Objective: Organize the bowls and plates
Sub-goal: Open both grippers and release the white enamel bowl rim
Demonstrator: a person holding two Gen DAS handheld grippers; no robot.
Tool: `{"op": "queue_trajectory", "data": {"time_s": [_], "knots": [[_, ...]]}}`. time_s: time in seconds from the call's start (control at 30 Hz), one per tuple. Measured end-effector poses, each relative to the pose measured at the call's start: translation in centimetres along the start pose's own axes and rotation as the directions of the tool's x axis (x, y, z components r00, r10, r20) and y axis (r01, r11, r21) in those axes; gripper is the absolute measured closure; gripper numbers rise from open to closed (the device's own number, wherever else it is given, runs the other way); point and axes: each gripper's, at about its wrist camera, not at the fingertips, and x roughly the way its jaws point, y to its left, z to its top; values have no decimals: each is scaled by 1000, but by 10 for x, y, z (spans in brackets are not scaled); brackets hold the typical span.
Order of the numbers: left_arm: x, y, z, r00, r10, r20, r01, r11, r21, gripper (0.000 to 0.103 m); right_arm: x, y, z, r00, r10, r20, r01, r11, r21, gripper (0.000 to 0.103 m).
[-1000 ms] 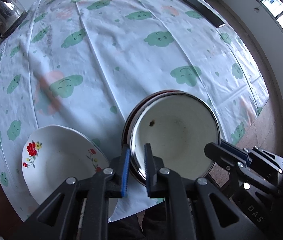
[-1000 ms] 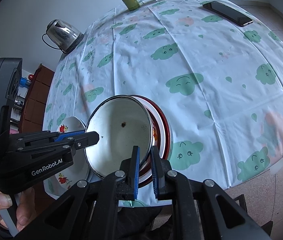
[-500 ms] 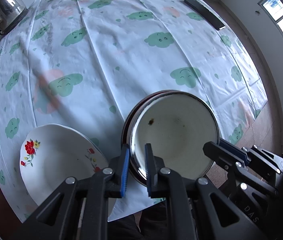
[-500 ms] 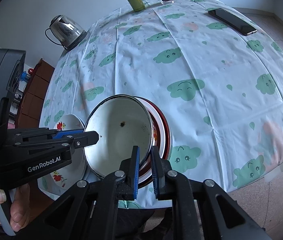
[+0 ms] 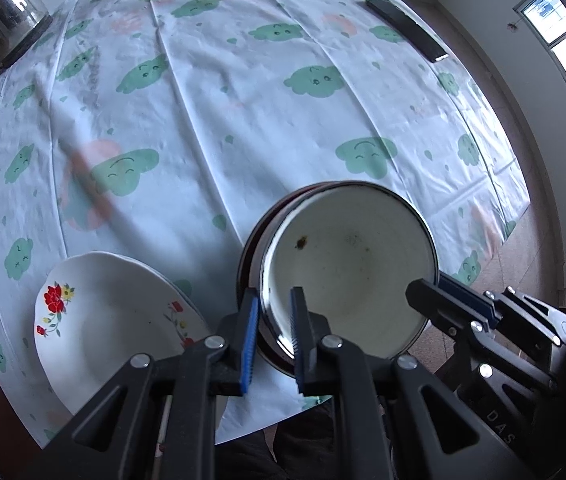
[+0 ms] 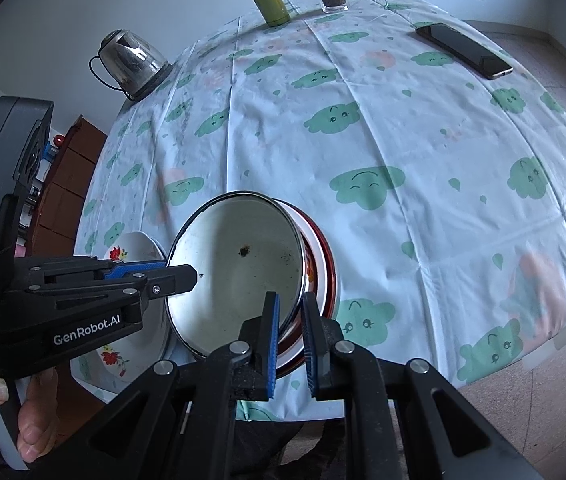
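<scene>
A white bowl (image 5: 353, 276), nested on red-rimmed plates (image 6: 325, 268) near the table (image 5: 243, 100) edge, is pinched at opposite rims by both grippers (image 5: 274, 334) (image 6: 291, 334); uneven lifting could tip the stack floorward.

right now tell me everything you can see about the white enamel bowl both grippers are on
The white enamel bowl is deep and round, apparently enamelled metal, with a thin dark rim and glossy walls. Inside it is empty apart from one dark chip or stain and some faint specks. It sits nested in a stack of red-rimmed dishes near the table's front edge, tilted up toward the cameras. The left gripper fingers pinch its rim on one side, the right gripper fingers on the opposite side. A floral plate lies beside it.
</scene>
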Motion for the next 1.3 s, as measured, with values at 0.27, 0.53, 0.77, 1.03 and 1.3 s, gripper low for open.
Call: {"op": "queue_trajectory", "data": {"time_s": [0.27,0.53,0.77,1.03,1.3], "knots": [[-1,0,0,1000,-1,7,1,1000,3,86,-1,5,0,1000,-20,4,20,999,-37,70],[-9,-4,0,999,-6,34,6,1000,18,78,-8,11,1,998,-47,35,49,997,-67,59],[-10,-3,-1,999,-1,34,0,1000,16,74,-8,10,-1,998,-50,33,52,997,-63,58],[-13,-3,-7,995,60,78,-63,997,33,48,-14,8,-3,995,-78,61,81,995,-54,49],[-14,-1,-8,995,63,83,-66,997,30,45,-15,9,-4,994,-84,65,87,995,-55,45]]}}
